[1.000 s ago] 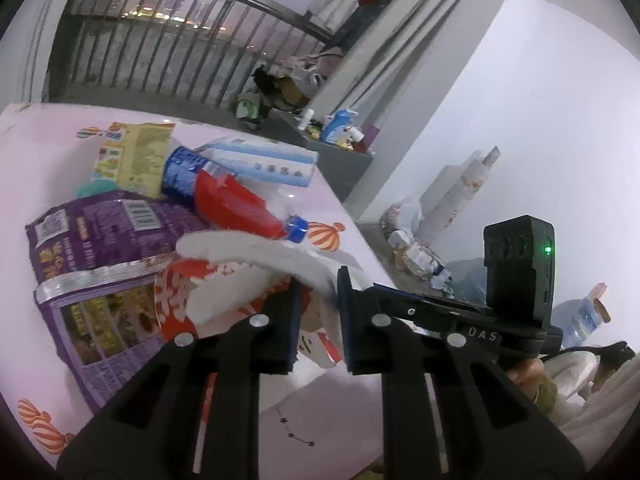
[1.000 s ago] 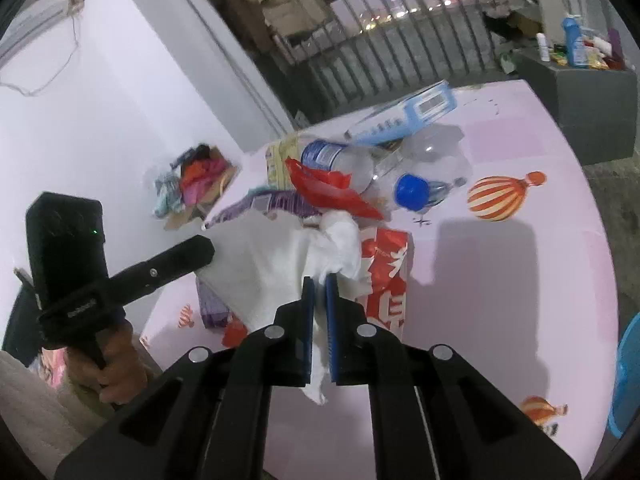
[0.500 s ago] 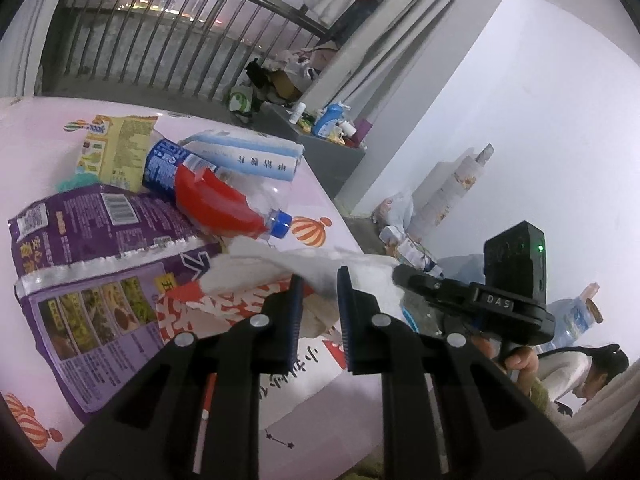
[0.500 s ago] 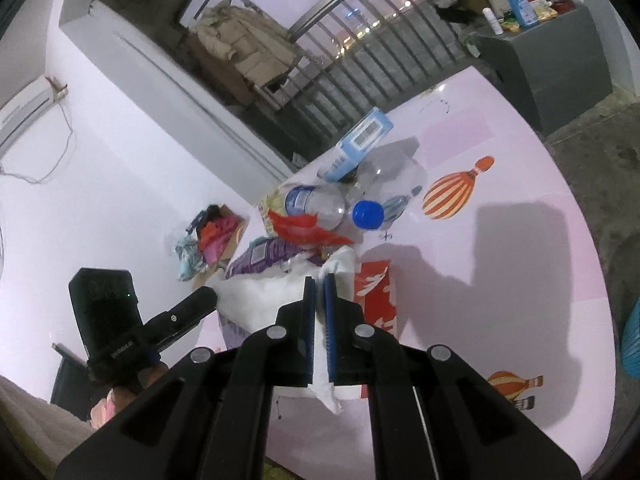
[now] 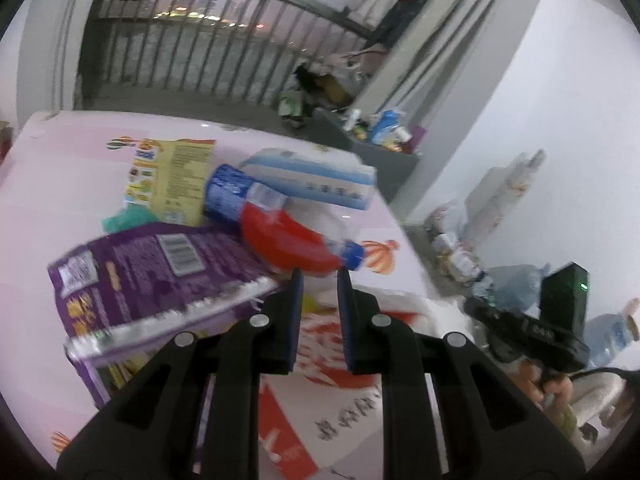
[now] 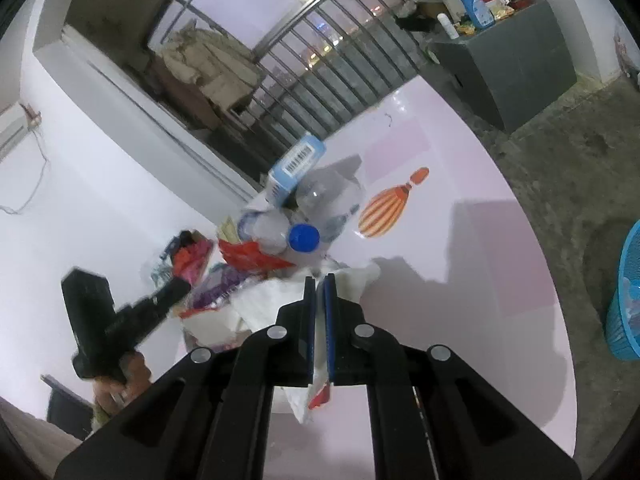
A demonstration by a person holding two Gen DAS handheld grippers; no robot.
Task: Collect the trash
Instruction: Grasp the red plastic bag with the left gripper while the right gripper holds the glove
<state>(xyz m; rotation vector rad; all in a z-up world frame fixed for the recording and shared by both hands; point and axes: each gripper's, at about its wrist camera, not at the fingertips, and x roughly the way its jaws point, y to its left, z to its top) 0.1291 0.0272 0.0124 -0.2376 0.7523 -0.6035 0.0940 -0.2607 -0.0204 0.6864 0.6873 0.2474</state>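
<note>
Tissue [image 6: 340, 280] sits pinched in the right hand-held gripper [image 6: 319, 292], jaws pressed together. Blue basket [image 6: 624, 300] stands on the floor right of the desk [image 6: 500, 260], nearer this hand. Left hand-held gripper [image 5: 319, 280], slightly spread, holds nothing.

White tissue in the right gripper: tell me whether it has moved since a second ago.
Yes. The white tissue, clamped in the right gripper, has slid off the red-and-white packet, nearer the table edge.
</note>
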